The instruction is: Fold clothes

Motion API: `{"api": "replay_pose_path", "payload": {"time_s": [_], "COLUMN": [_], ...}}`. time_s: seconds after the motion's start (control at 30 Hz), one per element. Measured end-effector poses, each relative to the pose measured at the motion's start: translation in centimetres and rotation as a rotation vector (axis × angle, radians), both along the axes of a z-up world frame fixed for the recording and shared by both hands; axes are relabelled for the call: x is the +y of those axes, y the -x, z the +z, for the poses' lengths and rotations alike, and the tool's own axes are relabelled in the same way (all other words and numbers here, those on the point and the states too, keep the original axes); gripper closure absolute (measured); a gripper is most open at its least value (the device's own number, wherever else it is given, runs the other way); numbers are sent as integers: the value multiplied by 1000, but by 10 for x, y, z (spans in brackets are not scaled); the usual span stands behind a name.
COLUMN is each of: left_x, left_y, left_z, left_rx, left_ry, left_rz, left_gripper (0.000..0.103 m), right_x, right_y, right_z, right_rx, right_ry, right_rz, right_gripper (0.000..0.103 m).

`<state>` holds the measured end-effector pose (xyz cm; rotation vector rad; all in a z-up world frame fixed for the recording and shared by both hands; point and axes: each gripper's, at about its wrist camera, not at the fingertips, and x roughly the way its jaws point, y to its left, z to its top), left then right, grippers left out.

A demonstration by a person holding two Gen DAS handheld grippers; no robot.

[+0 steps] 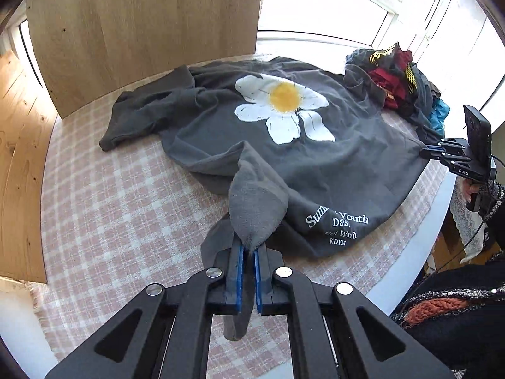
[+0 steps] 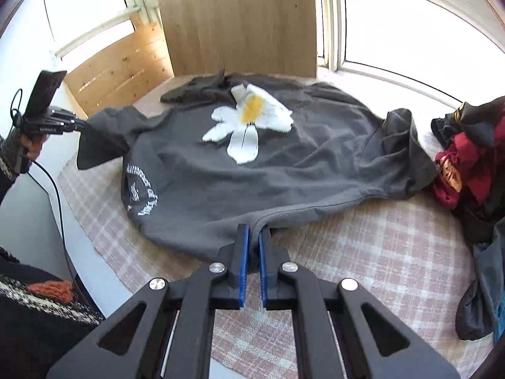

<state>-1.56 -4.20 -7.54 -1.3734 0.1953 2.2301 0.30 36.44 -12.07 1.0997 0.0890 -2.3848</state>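
I am looking along both tools at a dark grey T-shirt (image 1: 315,164) spread across a counter (image 1: 104,208) covered with a pink and white checked cloth (image 2: 372,252). The shirt lies print side up, with a large white daisy with a yellow centre (image 1: 284,107) in its middle and white lettering (image 1: 337,225) near one edge.

My left hand-held gripper (image 1: 248,254) is clenched on a bunched corner of the shirt, and the fabric rises in a soft cone out of its blue-lined fingers (image 1: 240,265). In the right wrist view that same tool sits at the far left, holding the corner lifted clear of the cloth, with a hand (image 2: 33,147) in a knitted sleeve around its grip.

My right hand-held gripper (image 2: 254,237) is clenched on the hem of the shirt, low against the counter, and the cloth is pinched between its blue pads (image 2: 243,265). In the left wrist view it shows at the far right edge, gripping the shirt's border.

One sleeve (image 1: 142,117) trails out toward a light wooden panel (image 1: 142,31) that stands at the back of the counter. A heap of other clothes (image 2: 467,164), dark red, black and blue, lies just beside the shirt's other sleeve. Bright windows (image 1: 331,6) run behind everything.
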Motion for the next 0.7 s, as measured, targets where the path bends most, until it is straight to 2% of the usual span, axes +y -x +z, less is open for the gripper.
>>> {"api": "replay_pose_path", "payload": {"time_s": [0.13,0.2,0.27,0.3,0.37,0.43,0.57,0.63,0.7], "left_x": [-8,-13,-16,-15,-12,-10,-11,-15,-20], "left_y": [-9,-13,-12,-10,-4,3,9,12,15], "left_z": [51,74,86,86,76,60,28,20,15], "left_rx": [88,117,125,133,129,91,38,15,-4], "left_ry": [-18,-35,-68,-48,1,12,58,51,48], "left_rz": [15,19,11,14,21,21,34,48,62], "left_gripper": [99,99,99,99,99,99,99,99,99], "right_x": [24,38,42,43,35,23,3,-2,-5], "right_y": [-3,0,14,22,31,34,19,6,-2], "right_z": [84,120,132,134,115,72,-38,-82,-105], "right_rx": [178,232,207,181,131,12,-269,-343,-369], "right_ry": [90,125,76,37,-98,-209,-287,-303,-297], "right_rz": [-78,-102,-111,-114,-88,-28,76,102,99], "right_gripper": [100,100,100,99,92,72,70,70,70]}}
